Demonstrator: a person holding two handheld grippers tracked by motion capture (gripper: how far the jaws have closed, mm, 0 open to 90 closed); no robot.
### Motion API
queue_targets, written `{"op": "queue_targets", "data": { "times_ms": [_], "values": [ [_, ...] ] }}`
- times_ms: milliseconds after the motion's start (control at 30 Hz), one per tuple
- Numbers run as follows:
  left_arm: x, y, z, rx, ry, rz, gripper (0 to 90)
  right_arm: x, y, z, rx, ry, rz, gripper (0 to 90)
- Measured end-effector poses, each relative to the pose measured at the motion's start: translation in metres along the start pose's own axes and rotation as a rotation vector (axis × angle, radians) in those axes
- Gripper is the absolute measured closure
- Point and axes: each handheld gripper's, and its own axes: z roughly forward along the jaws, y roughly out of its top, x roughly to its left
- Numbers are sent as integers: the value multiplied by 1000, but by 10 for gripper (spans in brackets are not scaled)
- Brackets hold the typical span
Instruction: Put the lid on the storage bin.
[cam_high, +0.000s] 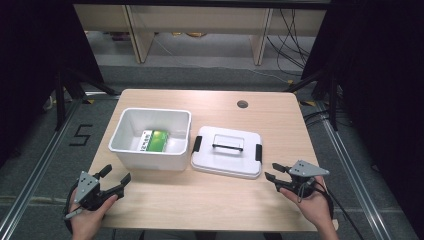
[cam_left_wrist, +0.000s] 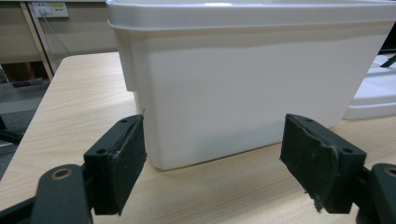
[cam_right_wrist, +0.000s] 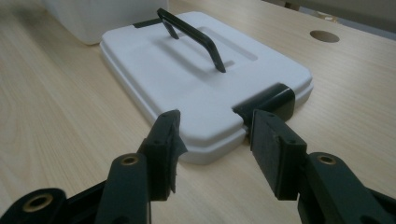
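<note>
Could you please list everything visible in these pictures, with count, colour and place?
bin: one, white, open, left half of the table
packet: one, green and white, inside the bin
lid: one, white, black handle and clips, flat on the table right of the bin
table: one, light wood, round hole near the far right
left tongs: black, open, before the bin
right tongs: black, open, beside the lid's near right corner

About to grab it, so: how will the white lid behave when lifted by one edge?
The lid looks like stiff moulded plastic, so it probably won't flop. It is broad and flat, so it may tilt in the right gripper. Its smooth surface could slip; the black handle seems surer.
</note>
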Motion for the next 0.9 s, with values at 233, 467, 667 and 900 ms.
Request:
{"op": "queue_targets", "data": {
  "times_ms": [233,467,667,900],
  "values": [
    [0,-4,4,8,4,-10,213,2,9,7,-15,6,46,532],
    [0,-5,2,-14,-1,-14,214,4,25,8,7,7,56,534],
    [-2,-5,3,-7,-1,-2,215,-6,54,17,84,26,-23,554],
    [-3,-4,2,7,19,6,210,-15,78,30,176,56,-113,571]
  ]
}}
